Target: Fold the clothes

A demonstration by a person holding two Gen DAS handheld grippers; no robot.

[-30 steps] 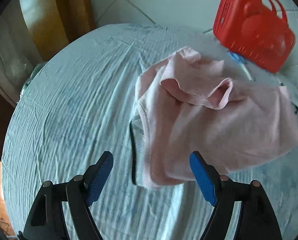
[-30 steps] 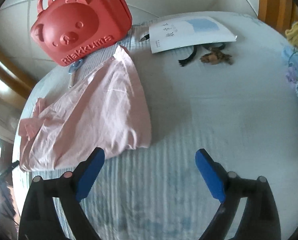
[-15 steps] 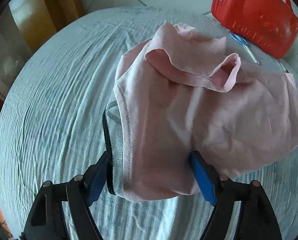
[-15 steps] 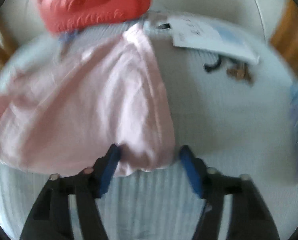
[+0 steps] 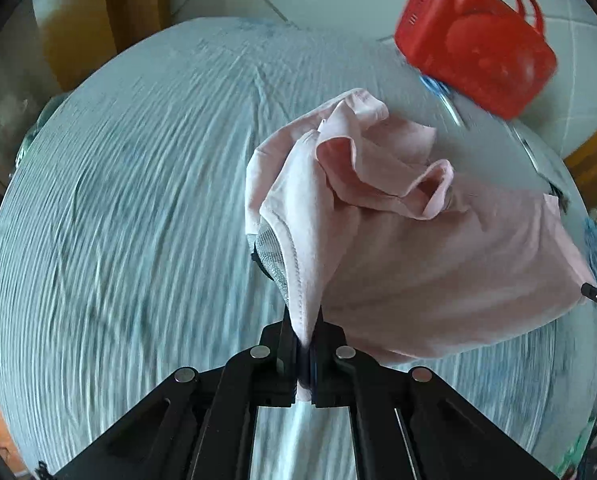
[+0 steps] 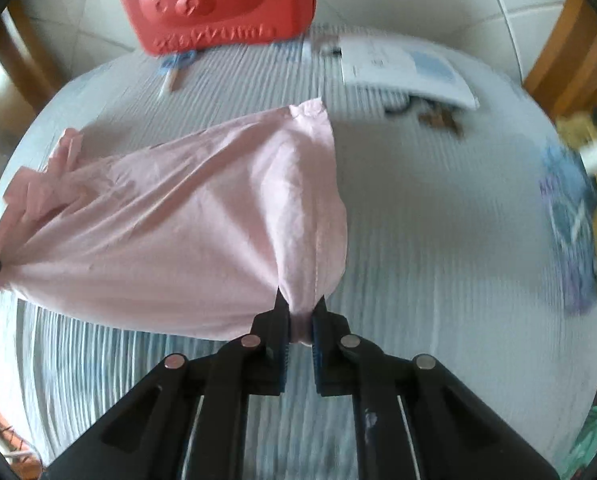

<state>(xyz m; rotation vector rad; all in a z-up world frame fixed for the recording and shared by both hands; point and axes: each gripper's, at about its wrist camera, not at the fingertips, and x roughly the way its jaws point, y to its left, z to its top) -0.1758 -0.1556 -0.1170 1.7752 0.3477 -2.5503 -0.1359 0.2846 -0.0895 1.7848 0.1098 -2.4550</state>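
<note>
Pink cotton, a small garment (image 5: pixel 438 264), hung bunched between the two tools over the pale blue ribbed sheet of the bed (image 5: pixel 138 220). A second earlier both had hovered with their blue pads wide apart and the cloth lying slack on the sheet; half a second earlier the pads had straddled its near hem. Now the left gripper (image 5: pixel 306 344) was closed hard on one corner of that hem, where a strip of grey mesh lining with a dark edge showed, and the right gripper (image 6: pixel 300 320) was pinched on the other corner, fabric squeezed up between its pads. The cloth ran taut between the two holds, its near edge apparently lifted off the sheet while the far part, with a ruffled opening turned up, seemed to rest toward the bed's far edge. Motion blur across the sheet suggested both tools were moving. That pointed to the grasp being done and the fold only starting: the held hem would probably need carrying over toward the far edge, evenly, or the garment would skew. A red bear-faced case (image 6: pixel 218 4) stood at the far edge, a blue-handled item (image 6: pixel 174 68) just beside it, a white booklet (image 6: pixel 406 68) toward the far right corner, and other clothes (image 6: pixel 578 216) along the right edge.
</note>
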